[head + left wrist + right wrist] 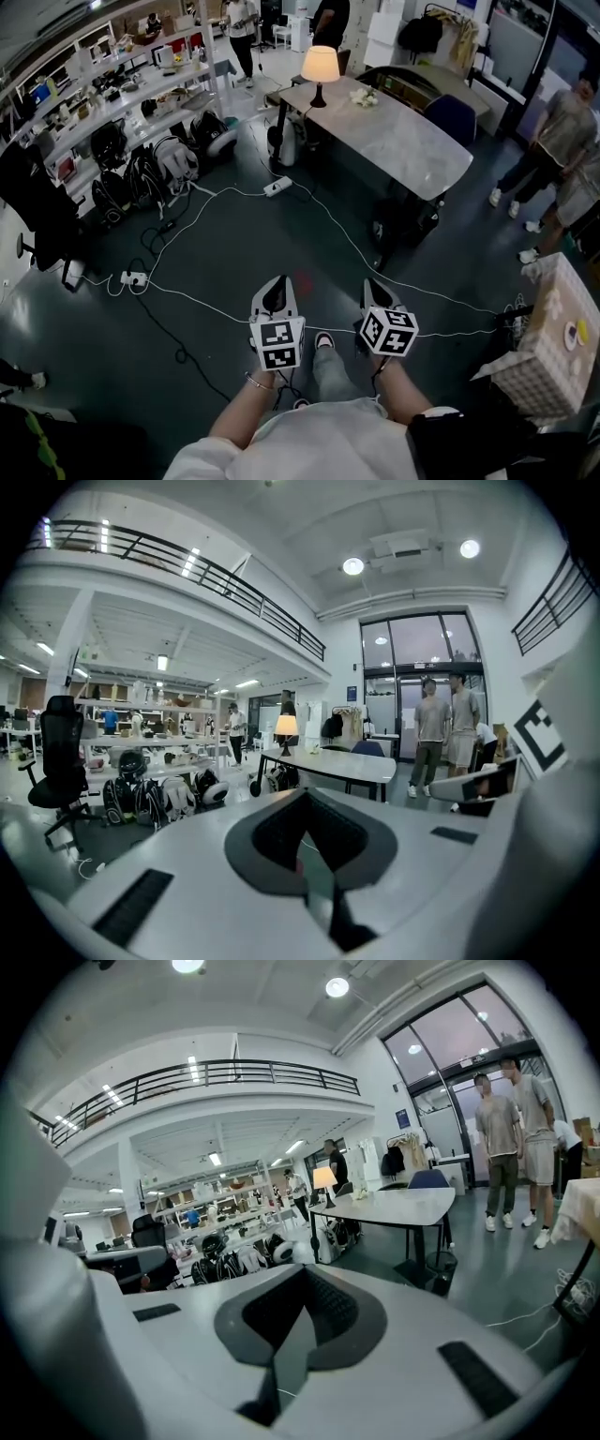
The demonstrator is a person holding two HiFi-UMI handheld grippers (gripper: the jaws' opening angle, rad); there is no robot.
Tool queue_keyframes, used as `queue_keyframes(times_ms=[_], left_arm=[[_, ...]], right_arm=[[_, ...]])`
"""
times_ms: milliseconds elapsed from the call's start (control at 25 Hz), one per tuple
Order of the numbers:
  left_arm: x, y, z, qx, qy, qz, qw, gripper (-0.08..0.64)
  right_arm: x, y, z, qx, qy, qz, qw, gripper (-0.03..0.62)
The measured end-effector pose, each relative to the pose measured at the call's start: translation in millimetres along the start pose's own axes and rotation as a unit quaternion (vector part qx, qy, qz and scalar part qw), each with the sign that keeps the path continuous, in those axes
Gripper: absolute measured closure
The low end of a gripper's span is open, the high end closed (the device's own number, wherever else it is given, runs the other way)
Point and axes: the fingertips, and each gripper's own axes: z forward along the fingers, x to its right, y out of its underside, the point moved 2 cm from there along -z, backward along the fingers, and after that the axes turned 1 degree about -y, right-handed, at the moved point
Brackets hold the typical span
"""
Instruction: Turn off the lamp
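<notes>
Lit table lamp, cream shade on a dark turned base (321, 67), stands at the far end of the grey stone-look table (403, 145), well apart from the person across the dark floor.

Left gripper (275, 296): jaws closed together, nothing between them. Right gripper (376, 294): same, pads meeting, empty. Both are held low and side by side, aimed toward the table. This is probably a carrying posture, since nothing is within reach.

A white power strip (277, 187) lies by the table leg. The lamp's switch is too small to locate.
</notes>
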Motion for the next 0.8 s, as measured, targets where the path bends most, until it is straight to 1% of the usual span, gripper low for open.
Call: queue_keyframes(times_ms=[120, 240, 560, 800], left_arm=[[-8.0, -1.5, 22.4, -0.001, -0.011, -0.008, 0.9999, 0.563], [-20.5, -11.8, 51.6, 0.004, -0.024, -0.013, 0.9996, 0.563], [-43.7, -52.7, 139.7, 0.012, -0.044, -0.019, 0.9988, 0.563], [-42.7, -56.6, 199.2, 0.001, -0.048, -0.031, 0.9984, 0.563]], right_arm=[[6.0, -3.9, 28.0, -0.001, -0.005, 0.006, 1.0, 0.594], [5.1, -13.6, 63.3, -0.006, -0.021, 0.005, 1.0, 0.594], [9.5, -65.2, 157.1, -0.014, -0.05, -0.015, 0.999, 0.594], [27.5, -87.7, 211.7, -0.025, -0.063, -0.024, 0.997, 0.594]])
